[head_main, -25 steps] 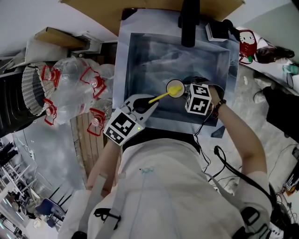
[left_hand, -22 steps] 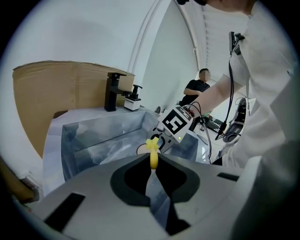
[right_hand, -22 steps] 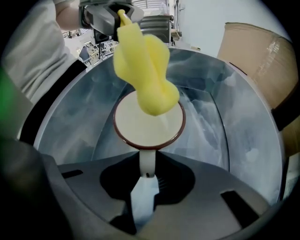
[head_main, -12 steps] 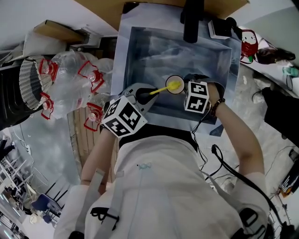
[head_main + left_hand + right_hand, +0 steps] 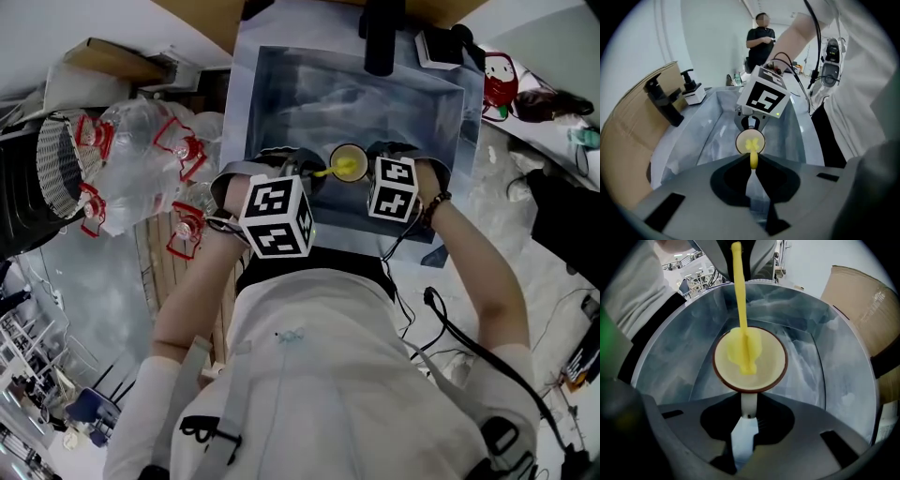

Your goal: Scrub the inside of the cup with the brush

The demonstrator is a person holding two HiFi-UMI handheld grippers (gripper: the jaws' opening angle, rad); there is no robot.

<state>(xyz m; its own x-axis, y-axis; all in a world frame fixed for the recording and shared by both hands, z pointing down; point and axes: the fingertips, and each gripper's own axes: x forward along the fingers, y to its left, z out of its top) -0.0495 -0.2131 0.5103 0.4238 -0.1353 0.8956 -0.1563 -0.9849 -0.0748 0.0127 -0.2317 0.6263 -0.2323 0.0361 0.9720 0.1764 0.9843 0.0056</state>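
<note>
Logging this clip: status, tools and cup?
Left tool shut on brush. Right tool shut on cup handle. Brush head inside cup, over sink. Nothing in the way.

— Where's the cup (image 5: 349, 162)?
— Over the sink (image 5: 281, 84), near its front edge, between the left tongs (image 5: 751, 176) and right tongs (image 5: 745, 425).
— The brush (image 5: 323, 172)?
— Head in the cup. The faucet (image 5: 379, 37) stands at the back edge.

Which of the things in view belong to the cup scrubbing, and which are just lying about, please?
In use: cup, brush, left gripper, right gripper, sink.
Lying about: plastic bottles, faucet, cardboard.
</note>
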